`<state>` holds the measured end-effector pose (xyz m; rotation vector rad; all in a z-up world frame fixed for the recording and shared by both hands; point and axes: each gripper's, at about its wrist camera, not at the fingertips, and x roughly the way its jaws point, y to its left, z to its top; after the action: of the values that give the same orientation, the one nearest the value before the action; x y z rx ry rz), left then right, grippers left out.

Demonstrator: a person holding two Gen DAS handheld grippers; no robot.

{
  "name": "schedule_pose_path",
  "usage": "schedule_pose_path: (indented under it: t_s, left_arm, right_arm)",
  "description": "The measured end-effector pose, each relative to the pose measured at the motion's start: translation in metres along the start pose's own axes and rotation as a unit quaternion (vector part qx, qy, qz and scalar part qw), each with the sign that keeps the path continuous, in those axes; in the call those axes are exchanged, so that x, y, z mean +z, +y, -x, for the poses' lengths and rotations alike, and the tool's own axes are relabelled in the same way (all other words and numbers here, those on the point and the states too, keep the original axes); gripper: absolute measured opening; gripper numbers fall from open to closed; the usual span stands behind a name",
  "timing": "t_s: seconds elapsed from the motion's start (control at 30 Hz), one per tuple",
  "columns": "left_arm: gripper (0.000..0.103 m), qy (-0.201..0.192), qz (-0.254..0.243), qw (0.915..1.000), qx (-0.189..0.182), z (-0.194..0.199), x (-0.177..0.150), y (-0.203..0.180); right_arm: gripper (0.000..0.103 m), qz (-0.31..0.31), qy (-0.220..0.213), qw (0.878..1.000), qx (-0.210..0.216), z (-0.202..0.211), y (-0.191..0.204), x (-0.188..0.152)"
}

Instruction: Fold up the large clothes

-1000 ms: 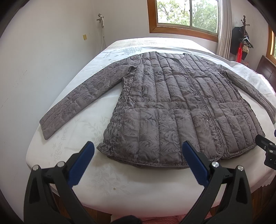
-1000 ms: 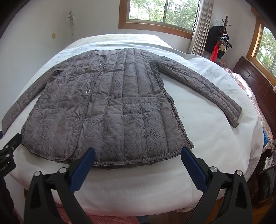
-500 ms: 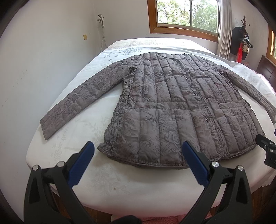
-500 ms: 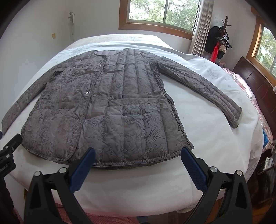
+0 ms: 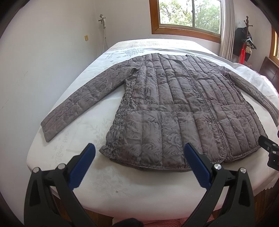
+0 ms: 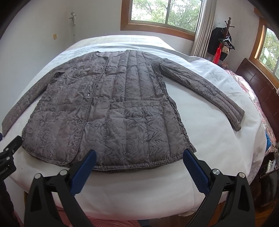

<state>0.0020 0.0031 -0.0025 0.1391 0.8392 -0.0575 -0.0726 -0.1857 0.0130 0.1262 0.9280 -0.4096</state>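
A grey quilted jacket [image 5: 174,111] lies flat and face up on a white bed [image 5: 104,179], front closed, both sleeves spread out to the sides, hem toward the cameras. The left gripper [image 5: 139,155] hangs just short of the hem, over the jacket's left corner, its blue fingers [image 5: 82,165] spread wide and holding nothing. The right gripper [image 6: 139,157] hangs the same way over the hem's right half, fingers [image 6: 197,169] wide apart and empty; its tips overlap the hem in view, but contact cannot be told. Nothing lies on the jacket. A white wall [image 5: 43,61] runs close along the bed's left side. Behind the bed are a wood-framed window [image 6: 162,15] and a curtain [image 6: 202,28]. A coat rack [image 6: 225,40] with dark clothes stands at the right, near a dark wooden headboard [image 6: 258,82]
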Motion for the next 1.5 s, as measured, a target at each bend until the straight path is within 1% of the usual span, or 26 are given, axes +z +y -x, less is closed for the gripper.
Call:
schedule_pose_path:
  t_s: [0.47, 0.73, 0.83, 0.9, 0.97, 1.03, 1.07, 1.13, 1.2, 1.23, 1.27, 1.33, 1.43, 1.47, 1.5]
  left_arm:
    - [0.1, 0.001, -0.001, 1.0, -0.001, -0.002, 0.003, 0.005]
    - [0.1, -0.001, -0.004, 1.0, -0.001, -0.002, 0.002, 0.0]
    - [0.1, -0.006, -0.008, 0.9999, 0.0, -0.005, 0.004, -0.005]
    - [0.1, -0.012, -0.016, 0.9998, -0.009, -0.009, 0.008, -0.01]
    - [0.1, -0.014, -0.026, 0.999, -0.032, -0.015, 0.014, -0.015]
    - [0.1, -0.01, -0.041, 0.998, -0.046, -0.025, 0.024, -0.022]
    - [0.1, -0.001, -0.052, 0.9969, -0.058, -0.035, 0.031, -0.027]
    - [0.1, 0.016, -0.068, 0.9941, -0.083, -0.05, 0.045, -0.036]
    - [0.1, 0.025, -0.088, 0.9901, -0.107, -0.065, 0.062, -0.05]
    - [0.1, 0.026, -0.098, 0.9884, -0.113, -0.071, 0.069, -0.058]
    - [0.1, 0.028, -0.111, 0.9869, -0.114, -0.078, 0.08, -0.07]
    - [0.1, 0.035, -0.13, 0.9827, -0.127, -0.089, 0.098, -0.088]
    - [0.1, 0.044, -0.143, 0.9707, -0.188, -0.108, 0.128, -0.119]
    - [0.1, 0.049, -0.144, 0.9651, -0.213, -0.116, 0.139, -0.131]
    - [0.1, 0.055, -0.146, 0.9613, -0.227, -0.123, 0.147, -0.142]
  right_arm:
    - [0.099, 0.0, 0.0, 1.0, 0.001, -0.001, 0.0, 0.0]
    - [0.099, 0.0, -0.002, 1.0, 0.0, -0.002, -0.001, 0.002]
    - [0.099, -0.004, -0.006, 1.0, 0.007, -0.004, -0.006, 0.005]
    - [0.099, -0.008, -0.012, 1.0, 0.016, -0.005, -0.014, 0.01]
    - [0.099, -0.023, -0.031, 0.999, 0.019, -0.005, -0.03, 0.017]
    - [0.099, -0.04, -0.05, 0.998, 0.007, -0.006, -0.048, 0.023]
    - [0.099, -0.052, -0.062, 0.997, -0.008, -0.009, -0.064, 0.03]
    - [0.099, -0.066, -0.064, 0.996, -0.02, -0.017, -0.087, 0.038]
    - [0.099, -0.086, -0.044, 0.995, -0.012, -0.035, -0.124, 0.051]
    - [0.099, -0.096, -0.033, 0.995, -0.007, -0.043, -0.137, 0.055]
    - [0.099, -0.117, -0.019, 0.993, 0.004, -0.054, -0.161, 0.061]
    - [0.099, -0.151, -0.011, 0.988, 0.025, -0.07, -0.199, 0.066]
    - [0.098, -0.204, 0.004, 0.978, 0.039, -0.091, -0.249, 0.069]
    - [0.098, -0.226, 0.012, 0.973, 0.036, -0.1, -0.27, 0.071]
    - [0.097, -0.24, 0.019, 0.97, 0.029, -0.107, -0.287, 0.072]
